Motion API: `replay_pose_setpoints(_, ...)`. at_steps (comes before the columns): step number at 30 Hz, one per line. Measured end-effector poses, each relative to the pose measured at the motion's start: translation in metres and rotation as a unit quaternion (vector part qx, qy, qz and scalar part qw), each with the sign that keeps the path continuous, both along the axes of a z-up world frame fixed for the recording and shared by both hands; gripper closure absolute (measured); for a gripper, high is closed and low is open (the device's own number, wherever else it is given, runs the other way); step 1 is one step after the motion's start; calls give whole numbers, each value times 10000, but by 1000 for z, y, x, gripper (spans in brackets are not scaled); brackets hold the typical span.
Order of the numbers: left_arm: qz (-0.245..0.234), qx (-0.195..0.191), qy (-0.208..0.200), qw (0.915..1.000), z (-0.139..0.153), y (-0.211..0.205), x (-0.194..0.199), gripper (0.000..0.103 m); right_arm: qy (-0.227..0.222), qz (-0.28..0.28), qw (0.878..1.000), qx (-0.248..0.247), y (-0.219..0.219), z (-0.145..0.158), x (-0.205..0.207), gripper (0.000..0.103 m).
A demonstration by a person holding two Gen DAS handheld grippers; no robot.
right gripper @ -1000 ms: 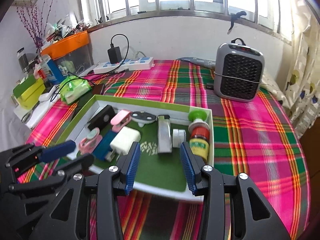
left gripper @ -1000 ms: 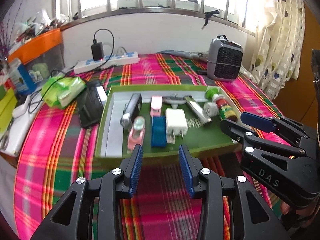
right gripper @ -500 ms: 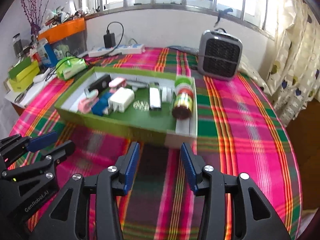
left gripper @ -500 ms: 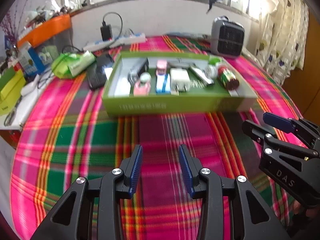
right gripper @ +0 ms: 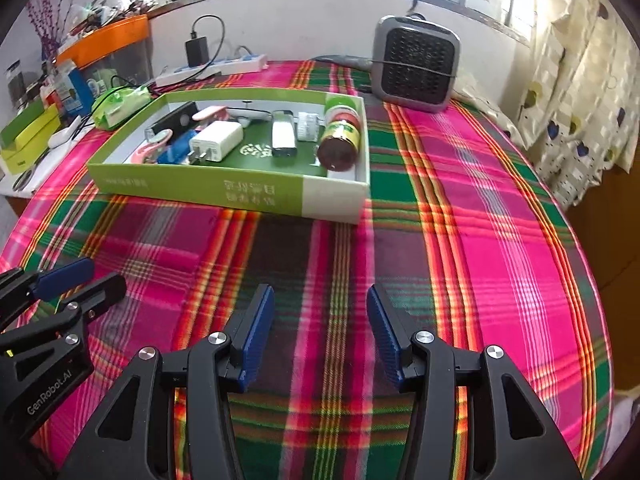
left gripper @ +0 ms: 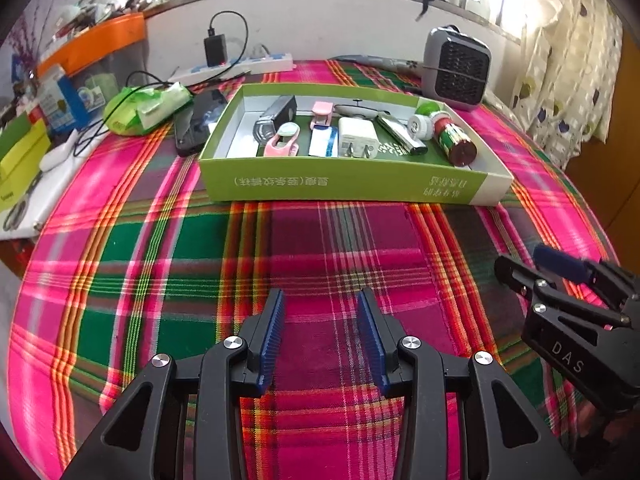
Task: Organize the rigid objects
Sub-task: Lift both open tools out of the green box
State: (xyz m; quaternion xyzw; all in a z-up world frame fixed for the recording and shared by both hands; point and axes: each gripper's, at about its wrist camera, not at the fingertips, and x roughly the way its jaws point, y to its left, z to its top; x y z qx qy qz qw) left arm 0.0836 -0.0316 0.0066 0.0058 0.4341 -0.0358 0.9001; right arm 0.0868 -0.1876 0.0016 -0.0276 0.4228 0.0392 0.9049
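left wrist view: sits behind left gripper (left gripper: 320, 336), faces forward and down over plaid cloth (left gripper: 168, 264) toward window wall
right wrist view: same setup behind right gripper (right gripper: 320, 332), slightly to the right
nearness: green box (left gripper: 352, 184) in mid-distance in both
shared: box, heater (right gripper: 416, 64), power strip (left gripper: 244, 66); each view catches the other gripper at its edge

Printed text on green box (left gripper: 356, 186) front: too blurred for reading.

Left gripper (left gripper: 320, 332) and right gripper (right gripper: 320, 332): both withdrawn from above the shallow green cardboard box (left gripper: 344, 184) to bare plaid cloth. Right jaws now wider, empty.
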Motion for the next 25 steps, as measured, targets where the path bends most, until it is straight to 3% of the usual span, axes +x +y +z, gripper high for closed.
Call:
replay_pose_setpoints(5, 36, 380, -70, 9992, -1, -12, -2, 66, 55, -157, 9998, 96, -8, -1, -1, 48)
replay_pose_setpoints(25, 80, 283, -93, 9995, -1, -8, -2, 66, 91, -235, 9996, 139, -11, -2, 1, 43)
